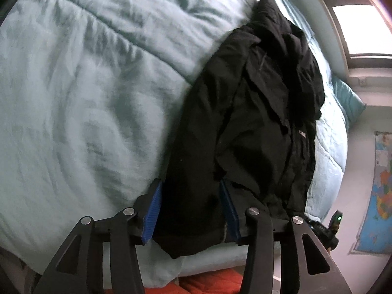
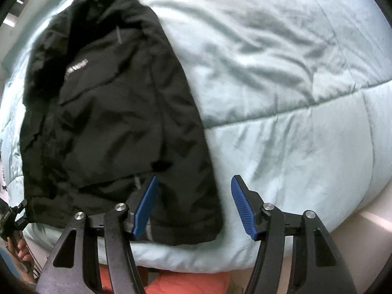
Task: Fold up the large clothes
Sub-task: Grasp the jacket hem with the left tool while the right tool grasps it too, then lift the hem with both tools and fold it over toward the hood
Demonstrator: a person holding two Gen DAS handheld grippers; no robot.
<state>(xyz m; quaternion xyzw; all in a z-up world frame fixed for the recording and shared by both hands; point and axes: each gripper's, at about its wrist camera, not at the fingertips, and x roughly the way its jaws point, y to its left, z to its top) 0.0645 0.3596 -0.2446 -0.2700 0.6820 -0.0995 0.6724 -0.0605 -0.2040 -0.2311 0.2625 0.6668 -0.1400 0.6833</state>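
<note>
Lying on the comforter [image 2: 281, 122], the black jacket [image 2: 110, 122] sits beneath both parted tongs [image 1: 191, 210] [image 2: 193, 205].

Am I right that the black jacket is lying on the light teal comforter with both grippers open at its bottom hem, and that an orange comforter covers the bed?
Not quite: the comforter covering the bed is only light teal; orange fabric shows just below the bed's edge, as the right wrist view shows. The black jacket does lie on it, with the left gripper and right gripper open at its hem.
</note>
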